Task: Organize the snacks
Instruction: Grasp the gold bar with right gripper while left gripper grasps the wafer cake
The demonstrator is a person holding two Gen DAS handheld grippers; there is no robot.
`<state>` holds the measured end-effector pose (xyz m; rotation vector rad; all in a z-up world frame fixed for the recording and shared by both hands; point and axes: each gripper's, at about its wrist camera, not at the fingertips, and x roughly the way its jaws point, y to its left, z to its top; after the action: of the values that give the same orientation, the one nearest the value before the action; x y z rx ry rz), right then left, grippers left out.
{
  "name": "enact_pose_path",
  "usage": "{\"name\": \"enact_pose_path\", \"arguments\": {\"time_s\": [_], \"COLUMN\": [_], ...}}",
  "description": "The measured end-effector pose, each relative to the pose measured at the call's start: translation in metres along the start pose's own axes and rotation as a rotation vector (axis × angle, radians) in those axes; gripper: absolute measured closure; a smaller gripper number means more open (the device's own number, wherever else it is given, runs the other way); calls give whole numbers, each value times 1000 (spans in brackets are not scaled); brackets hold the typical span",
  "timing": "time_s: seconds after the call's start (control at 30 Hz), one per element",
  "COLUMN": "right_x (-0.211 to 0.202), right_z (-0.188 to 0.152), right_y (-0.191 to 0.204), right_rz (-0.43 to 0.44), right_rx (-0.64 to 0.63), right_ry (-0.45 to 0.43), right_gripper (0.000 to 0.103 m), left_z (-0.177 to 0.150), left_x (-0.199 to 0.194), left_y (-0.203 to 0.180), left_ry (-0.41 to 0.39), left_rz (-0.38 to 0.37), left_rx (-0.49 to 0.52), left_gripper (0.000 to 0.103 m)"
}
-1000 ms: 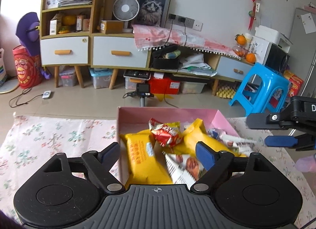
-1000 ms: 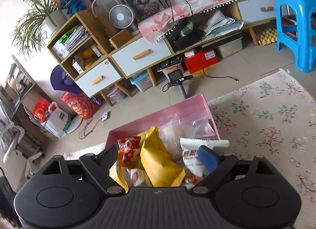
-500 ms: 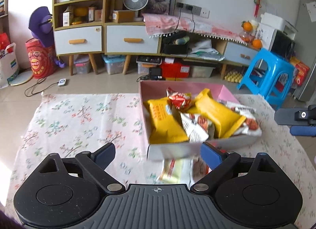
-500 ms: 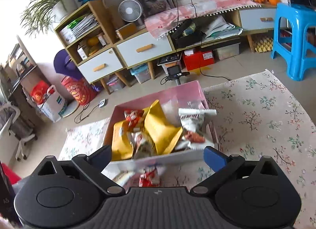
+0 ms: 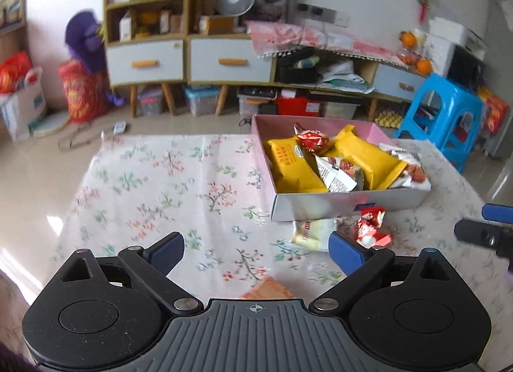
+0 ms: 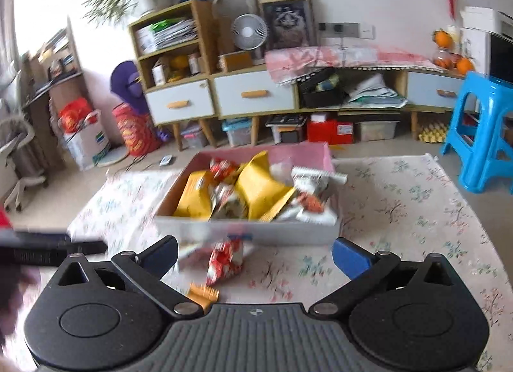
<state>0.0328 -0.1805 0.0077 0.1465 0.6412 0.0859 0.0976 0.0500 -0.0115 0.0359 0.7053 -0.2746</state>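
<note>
- You're holding your left gripper (image 5: 256, 251) with jaws opening on nothing, and your right gripper (image 6: 255, 251) spread and empty too.
- Crinkly red snack packet (image 6: 226, 261) and pale packet (image 5: 312, 232) are lying loose on the floral-clothed table (image 5: 166, 186).
- Beyond, glossy yellow packets (image 5: 293, 166) are piling in the pink cardboard box (image 5: 346, 203).

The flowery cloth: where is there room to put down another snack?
Left of the pink box, the flowery cloth is bare to its edge. Right of the box is another bare stretch toward the blue stool. It is crowded in front of the box: a pale packet, a red packet, an orange one.
</note>
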Motion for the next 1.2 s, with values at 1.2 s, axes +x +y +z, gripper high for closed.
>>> {"name": "enact_pose_path", "arguments": {"time_s": [1.2], "right_x": [65], "right_z": [-71], "right_y": [79], "right_rz": [91], "right_rx": [-347], "right_ry": [186], "right_gripper": [9], "left_z": [-40], "left_x": [62], "left_y": [12], "left_ry": [200], "left_rz": [-70], "left_rx": [37], "left_gripper": [5]}}
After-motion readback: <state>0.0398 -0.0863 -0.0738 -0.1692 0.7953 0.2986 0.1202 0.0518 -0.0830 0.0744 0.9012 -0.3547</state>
